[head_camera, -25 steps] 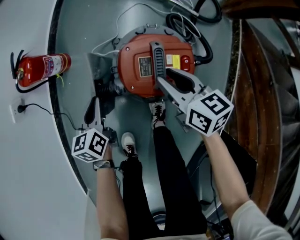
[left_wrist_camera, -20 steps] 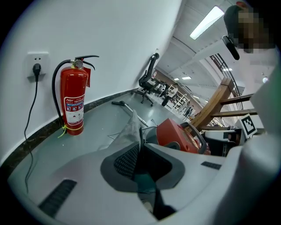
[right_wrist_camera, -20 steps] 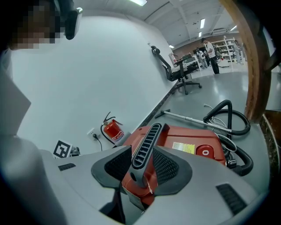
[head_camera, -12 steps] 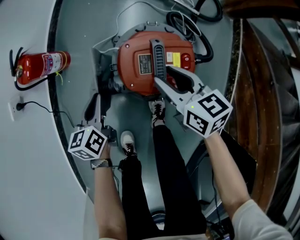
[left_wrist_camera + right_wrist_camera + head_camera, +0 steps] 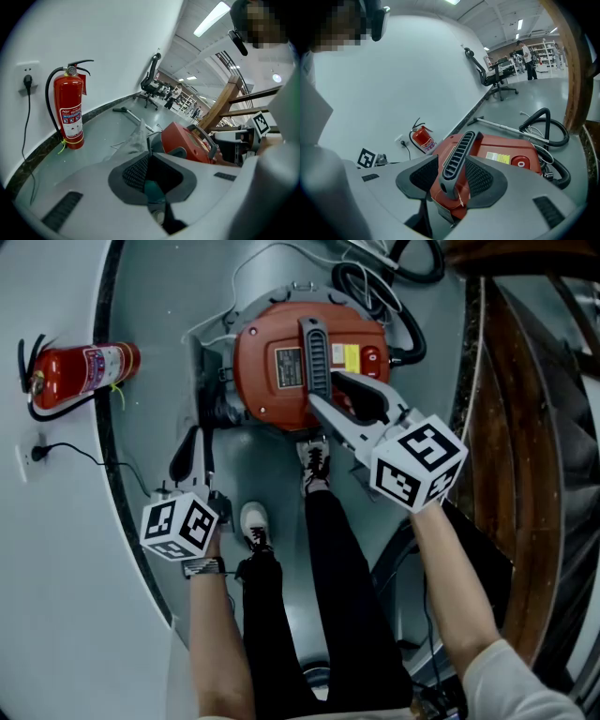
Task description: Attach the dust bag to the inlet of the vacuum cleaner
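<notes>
My right gripper (image 5: 326,390) has just been opening, its jaws wide astride the vacuum cleaner's (image 5: 267,334) handle (image 5: 314,352). My left gripper's (image 5: 201,434) jaws are apart over open floor (image 5: 253,465), near the left wall's dark skirting (image 5: 105,442).

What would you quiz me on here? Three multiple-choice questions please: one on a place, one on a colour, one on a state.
1. Where is the fire extinguisher?
A) upright by the wall
B) on top of the vacuum cleaner
C) in the person's hand

2. What colour is the top of the vacuum cleaner?
A) blue
B) red
C) yellow

3. How does the right gripper stand to the handle?
A) far from it
B) open, handle between the jaws
C) shut beside it

Answers:
1 A: it stands against the wall near a socket.
2 B: every view shows it red.
3 B: its jaws have just been opening, and the pads flank the handle without pressing it.
</notes>
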